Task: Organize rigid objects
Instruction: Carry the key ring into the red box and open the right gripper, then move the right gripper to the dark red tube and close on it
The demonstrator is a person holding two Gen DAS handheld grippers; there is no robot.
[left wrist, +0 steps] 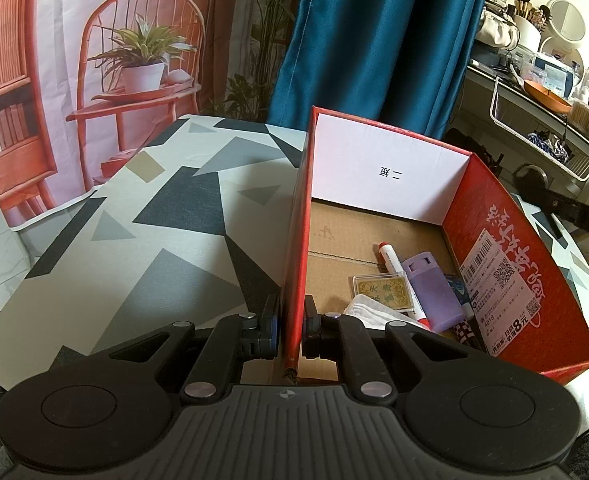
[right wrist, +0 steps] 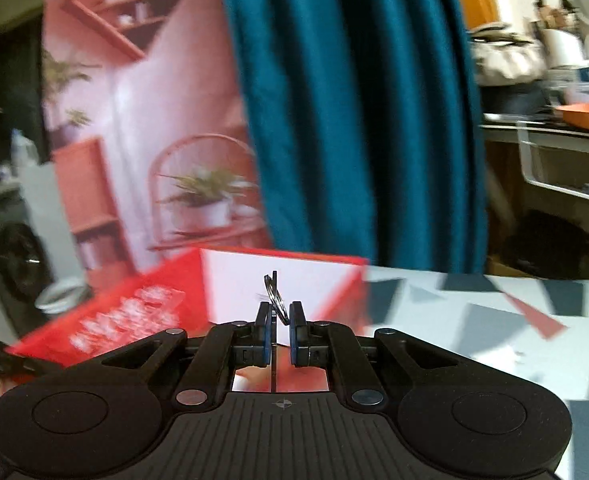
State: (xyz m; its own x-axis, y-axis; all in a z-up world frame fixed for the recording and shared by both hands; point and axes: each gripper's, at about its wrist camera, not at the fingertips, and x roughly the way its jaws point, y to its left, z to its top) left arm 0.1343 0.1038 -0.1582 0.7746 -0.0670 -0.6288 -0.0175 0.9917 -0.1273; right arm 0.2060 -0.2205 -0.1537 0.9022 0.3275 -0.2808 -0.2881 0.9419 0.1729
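A red cardboard box [left wrist: 490,240] stands on the patterned table [left wrist: 142,216]. Inside lie a red-capped marker [left wrist: 394,268], a purple case [left wrist: 434,292], a gold card in a clear case [left wrist: 382,292] and white cloth [left wrist: 368,314]. My left gripper [left wrist: 292,326] is shut on the box's left wall [left wrist: 298,240], one finger inside and one outside. In the right wrist view, my right gripper [right wrist: 280,330] is shut on a metal key ring [right wrist: 274,296], held above the table just right of the box [right wrist: 134,304]. That view is blurred.
A teal curtain [left wrist: 374,40] and a printed backdrop [left wrist: 94,60] hang behind the table. A cluttered shelf with a white wire basket [left wrist: 542,136] stands at the right. A black bar, probably part of the other gripper, [left wrist: 566,208] crosses beyond the box's right wall.
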